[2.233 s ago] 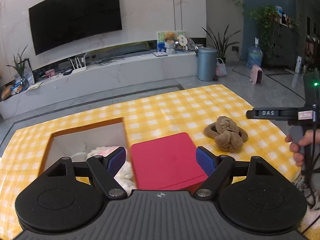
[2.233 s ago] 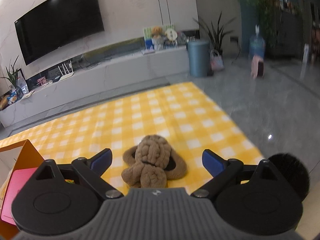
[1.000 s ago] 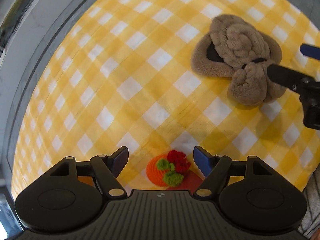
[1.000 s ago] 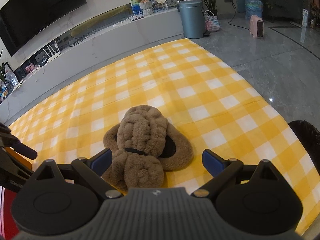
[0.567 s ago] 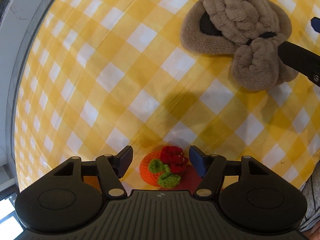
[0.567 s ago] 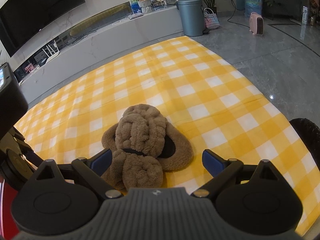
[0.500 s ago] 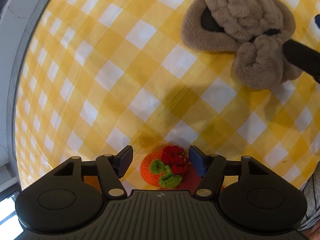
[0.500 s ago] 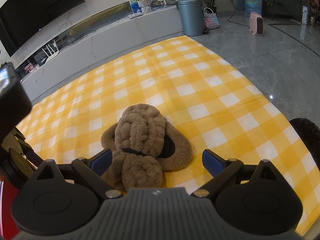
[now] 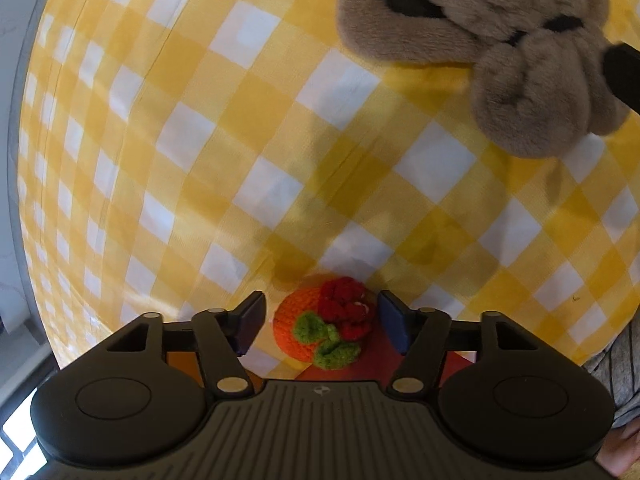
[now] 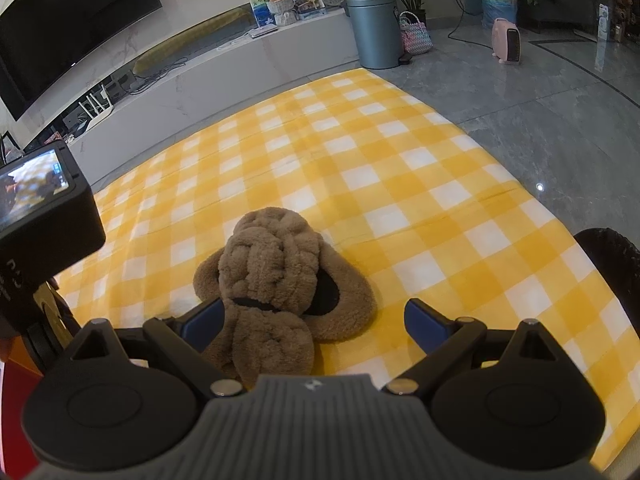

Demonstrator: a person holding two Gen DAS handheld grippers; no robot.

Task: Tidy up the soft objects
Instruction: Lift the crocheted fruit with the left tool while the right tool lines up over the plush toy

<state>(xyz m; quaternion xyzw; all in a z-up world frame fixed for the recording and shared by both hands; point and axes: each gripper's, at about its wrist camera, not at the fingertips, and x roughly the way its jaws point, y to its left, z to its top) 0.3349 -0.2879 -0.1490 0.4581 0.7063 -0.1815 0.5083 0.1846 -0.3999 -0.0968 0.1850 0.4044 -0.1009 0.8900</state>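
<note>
A small crocheted toy (image 9: 324, 330), orange with red and green knots, lies on the yellow checked cloth (image 9: 200, 160) partly over a red lid (image 9: 384, 364). My left gripper (image 9: 320, 299) points steeply down over it. Its jaws are opening, the toy sits between them, and a gap shows on both sides. A pair of brown plush slippers (image 10: 276, 280) lies stacked on the cloth, also at the upper right of the left wrist view (image 9: 500, 40). My right gripper (image 10: 312, 307) stands open around the slippers' near end, its left finger (image 10: 204, 322) beside the plush.
The left gripper's camera body (image 10: 40, 200) hangs at the left of the right wrist view. An orange box edge (image 9: 180, 364) sits under the left gripper. The table's right edge drops to grey floor. A blue-grey bin (image 10: 374, 30) and a white bench stand far behind.
My left gripper has sunk and tipped further down over the crocheted toy, so the slippers slid toward the view's top right. Its camera body has entered the right wrist view. The right gripper stayed still.
</note>
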